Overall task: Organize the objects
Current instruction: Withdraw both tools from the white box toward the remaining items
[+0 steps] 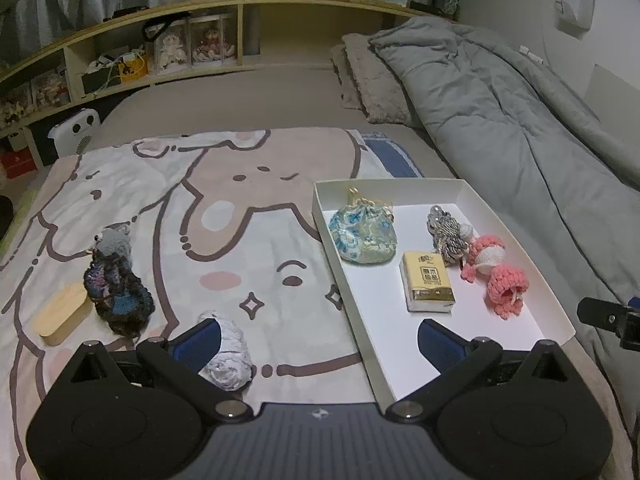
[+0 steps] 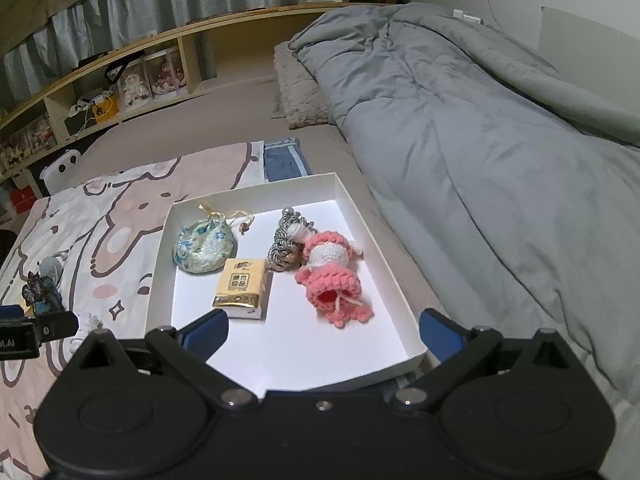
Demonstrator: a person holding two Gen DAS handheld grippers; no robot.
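Both grippers empty: right gripper spread fully wide above white tray; left gripper open too. Pink crochet doll lies in tray. Next: white yarn bundle, near-left on bed; approach low, pinch mid-body.

Dim, cool indoor light, both views.
You see sharp centres, fisheye-bent edges, dark corners, and mild glare on the white tray.

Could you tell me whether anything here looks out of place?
Yes: the white knitted piece, dark crochet toy and wooden box lie on the blanket, outside the white tray holding the other trinkets.
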